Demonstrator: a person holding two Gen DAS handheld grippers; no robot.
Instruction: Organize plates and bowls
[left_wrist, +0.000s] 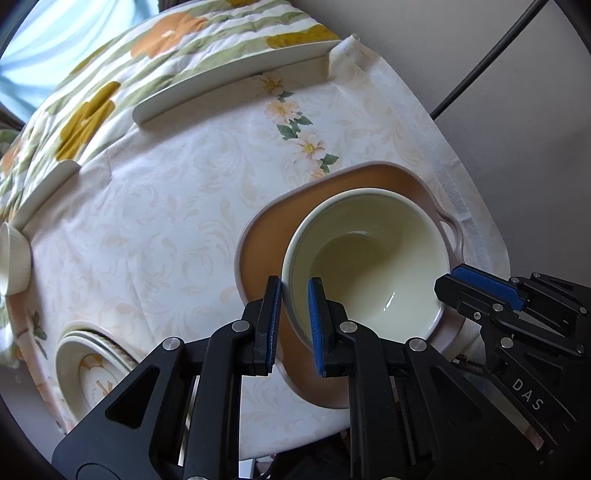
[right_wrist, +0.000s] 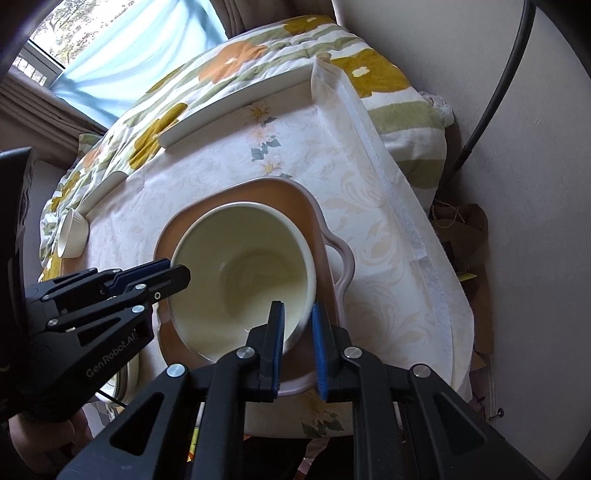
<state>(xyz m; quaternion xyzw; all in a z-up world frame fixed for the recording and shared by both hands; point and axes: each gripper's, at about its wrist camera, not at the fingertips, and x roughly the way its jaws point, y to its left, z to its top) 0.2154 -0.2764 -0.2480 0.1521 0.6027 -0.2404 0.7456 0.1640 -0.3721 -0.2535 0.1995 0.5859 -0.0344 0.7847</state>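
Note:
A large cream bowl (left_wrist: 369, 266) sits in a pink handled dish (left_wrist: 266, 236) on the tablecloth; both also show in the right wrist view, the bowl (right_wrist: 243, 277) and the dish (right_wrist: 325, 236). My left gripper (left_wrist: 295, 317) has its pads on either side of the bowl's near-left rim, one inside and one outside. My right gripper (right_wrist: 298, 347) straddles the bowl's near-right rim the same way. Each gripper shows in the other's view, the right gripper (left_wrist: 480, 288) and the left gripper (right_wrist: 147, 277).
A stack of patterned plates (left_wrist: 92, 365) lies at the near left. A small ribbed white cup (left_wrist: 14, 254) stands at the left edge. Two white plates (left_wrist: 236, 77) lie at the table's far edge against a floral quilt. A wall and black cable are at right.

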